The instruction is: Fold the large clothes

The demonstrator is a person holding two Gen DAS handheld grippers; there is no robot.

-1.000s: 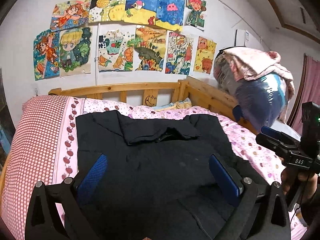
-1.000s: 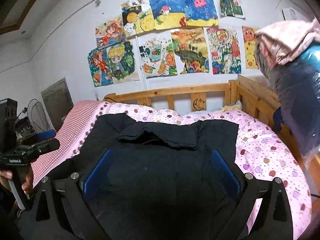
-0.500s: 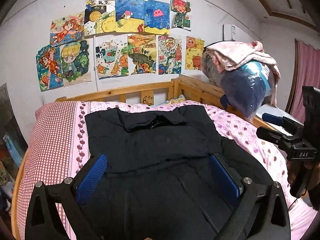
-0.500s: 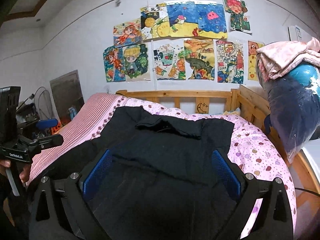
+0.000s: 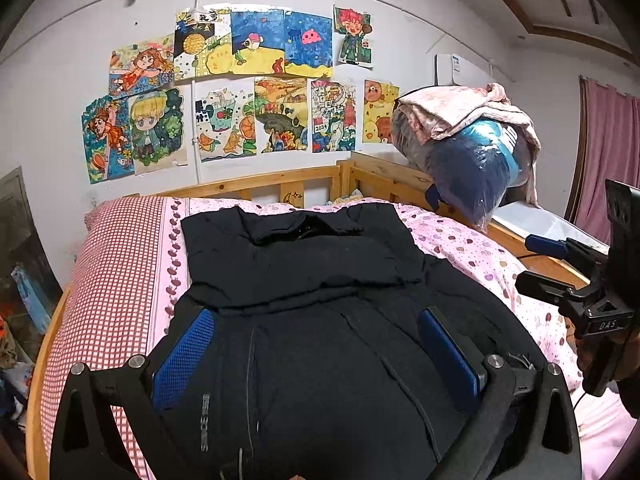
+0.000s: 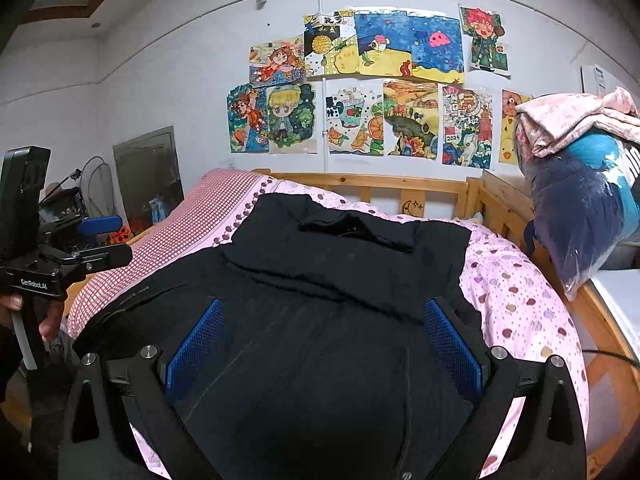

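The left gripper (image 5: 316, 344) stands wide apart, its 2 blue-padded fingers (image 5: 184, 354) spread over the lower half of a black jacket (image 5: 304, 280) with nothing between them. The right gripper (image 6: 324, 344) is equally wide, blue pads (image 6: 452, 344) flanking the same dark cloth and gripping nothing. In the left wrist view the right gripper also appears at 3 o'clock, held by a hand (image 5: 604, 352); in the right wrist view the left gripper shows at 9 o'clock, its handle held by a hand (image 6: 24, 316).

The jacket lies spread flat on the bed, collar toward 12 o'clock near the headboard, an upper panel lying across the chest with its edge running side to side just beyond the finger pads. A line of small pale lettering (image 5: 205, 420) runs along the cloth at 7 o'clock in the left view.

Under the jacket is a pink spotted bedsheet (image 6: 516, 304), and at 9 o'clock a red-and-white checked blanket (image 5: 116, 280) covers that side of the mattress. A wooden headboard (image 5: 276, 184) stands at 12 o'clock. Above it, children's drawings (image 6: 368, 84) cover the white wall. At 2 o'clock a blue plastic-wrapped bundle (image 5: 476, 168) rests on the bed rail, a pink floral cloth (image 5: 448, 112) draped on top. A pink curtain (image 5: 612, 148) hangs at 3 o'clock in the left view.
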